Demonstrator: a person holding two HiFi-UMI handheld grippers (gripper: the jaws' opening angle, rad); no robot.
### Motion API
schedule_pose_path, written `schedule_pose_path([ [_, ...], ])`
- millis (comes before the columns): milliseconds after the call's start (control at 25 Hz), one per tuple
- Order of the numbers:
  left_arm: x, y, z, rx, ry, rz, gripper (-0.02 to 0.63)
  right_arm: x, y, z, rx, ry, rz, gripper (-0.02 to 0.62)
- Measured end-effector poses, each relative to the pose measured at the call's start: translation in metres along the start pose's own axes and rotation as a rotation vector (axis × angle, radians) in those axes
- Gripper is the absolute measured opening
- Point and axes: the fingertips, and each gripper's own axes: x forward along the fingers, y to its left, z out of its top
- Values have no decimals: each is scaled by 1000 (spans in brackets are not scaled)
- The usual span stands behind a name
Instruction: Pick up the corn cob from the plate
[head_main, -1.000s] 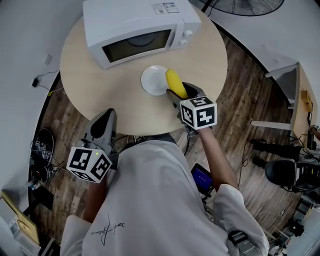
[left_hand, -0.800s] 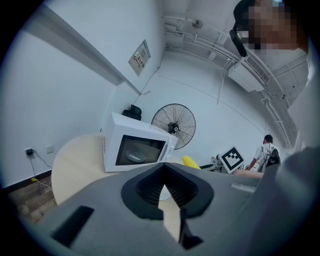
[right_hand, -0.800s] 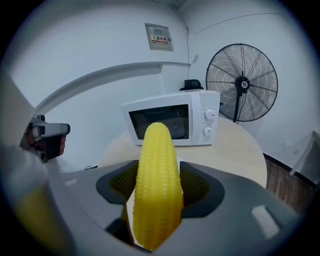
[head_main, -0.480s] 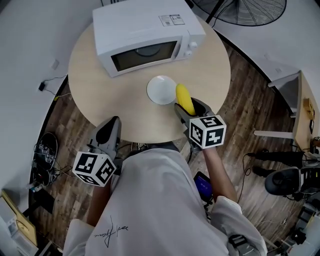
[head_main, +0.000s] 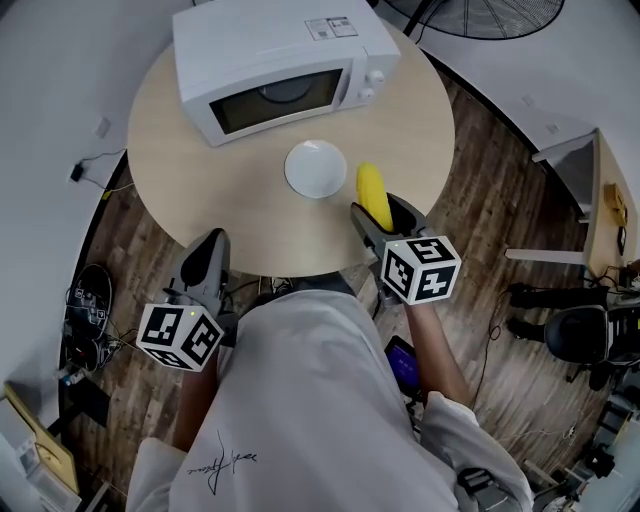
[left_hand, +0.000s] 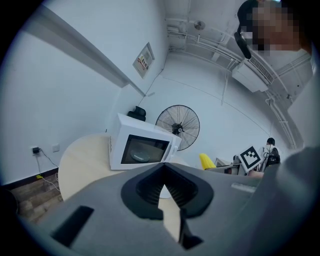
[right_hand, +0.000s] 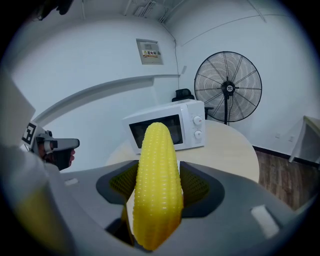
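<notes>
Corn is off the plate
Right gripper jaws pinch the corn; left gripper jaws are pressed together. Next, I think, just hold tight.

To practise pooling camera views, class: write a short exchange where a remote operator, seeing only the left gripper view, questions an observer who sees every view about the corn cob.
Operator: I see just a yellow tip. Is the corn cob gripped?
Observer: Yes. The right gripper view shows the right gripper with its jaws shut on it, one pad each side.
Operator: Is it over the plate?
Observer: No. The head view shows it beside the plate, clear of the rim.
</notes>
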Motion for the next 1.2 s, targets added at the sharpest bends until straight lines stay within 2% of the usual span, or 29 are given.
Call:
schedule_pose_path([
  [480, 0, -11, -12, 19, 30, -9, -3, -38, -10, -3, 70, -93, -25, 270],
  [1000, -1, -2, -7, 36, 32, -13, -6, -53, -5, 7, 92, -195, -39, 270],
  [1200, -8, 3, -2, 33, 22, -14, -6, -54, 3, 9, 77, -204, -47, 270],
])
